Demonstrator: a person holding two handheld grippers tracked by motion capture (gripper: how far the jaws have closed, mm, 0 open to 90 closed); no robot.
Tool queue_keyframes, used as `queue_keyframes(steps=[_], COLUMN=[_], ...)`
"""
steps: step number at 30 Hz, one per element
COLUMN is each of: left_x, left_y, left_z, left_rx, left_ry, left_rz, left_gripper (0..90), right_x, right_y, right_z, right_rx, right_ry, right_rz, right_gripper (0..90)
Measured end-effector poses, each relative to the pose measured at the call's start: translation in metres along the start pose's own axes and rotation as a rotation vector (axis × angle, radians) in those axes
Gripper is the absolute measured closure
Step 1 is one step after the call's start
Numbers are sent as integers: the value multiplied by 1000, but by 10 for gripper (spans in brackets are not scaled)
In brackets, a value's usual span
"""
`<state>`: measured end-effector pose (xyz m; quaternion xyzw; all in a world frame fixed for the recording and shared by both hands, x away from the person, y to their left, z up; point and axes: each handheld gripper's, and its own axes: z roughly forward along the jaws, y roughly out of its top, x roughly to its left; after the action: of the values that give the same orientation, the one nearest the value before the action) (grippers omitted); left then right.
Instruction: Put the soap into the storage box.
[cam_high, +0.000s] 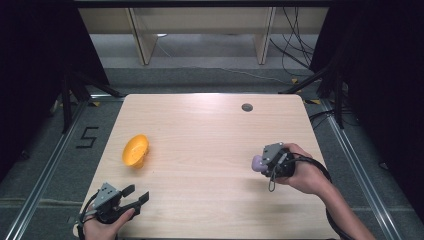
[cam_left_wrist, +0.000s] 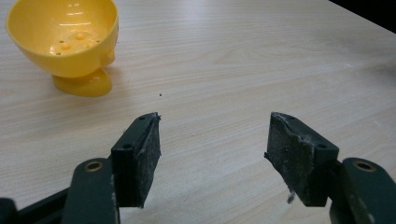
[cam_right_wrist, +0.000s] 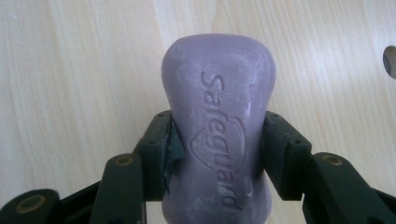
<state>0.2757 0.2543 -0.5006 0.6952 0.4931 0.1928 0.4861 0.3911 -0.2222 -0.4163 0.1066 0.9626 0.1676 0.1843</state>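
Observation:
A purple bar of soap (cam_right_wrist: 218, 130) with raised lettering is clamped between the two black jaws of my right gripper (cam_right_wrist: 215, 154), which is shut on its waist. In the high view that gripper (cam_high: 264, 163) is held over the right part of the table, the soap (cam_high: 258, 162) sticking out to its left. A yellow footed bowl with small holes in its bottom (cam_high: 135, 150) stands on the left of the table. My left gripper (cam_high: 136, 194) rests near the front left corner, open and holding nothing. Its view has the bowl (cam_left_wrist: 65, 42) beyond the jaws at the upper left.
The light wooden table (cam_high: 200, 145) has a small round grey grommet (cam_high: 247, 107) near its far edge, also seen as a dark hole (cam_right_wrist: 390, 60). Black frames and cables stand on the floor to both sides.

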Motion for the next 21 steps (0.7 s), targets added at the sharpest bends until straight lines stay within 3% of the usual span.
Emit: queue_keyframes(steps=[10,11,13,15,16,19,20,21], left_x=[-1,-1,-1,0,0,-2,-1,-2], left_y=[0,0,0,0,0,1,1,2], left_z=[0,0,0,0,0,0,1,1], left_rx=[11,11,11,7,9,6,-1,-9], left_ry=[11,11,11,10,12,7,-11,-13], left_rz=[6,6,6,5,2,-4,-4,-10], left_gripper=[344,344,344,344,344,345,345,345], right_x=[21,21,29,30,33,41,45,47], right_y=[8,9,11,12,13,16,16,17], right_z=[0,1,2,3,2,5,4,5], right_rx=[-28,-50,-44,-57,-49,-74,-69,-74], right_ry=[-30,-30,-28,-21,-27,-17,-28,-22], right_rz=[-34,-75,-43,-70,-43,-71,-45,-49], right_gripper=[500,500,500,500,500,500,500,500])
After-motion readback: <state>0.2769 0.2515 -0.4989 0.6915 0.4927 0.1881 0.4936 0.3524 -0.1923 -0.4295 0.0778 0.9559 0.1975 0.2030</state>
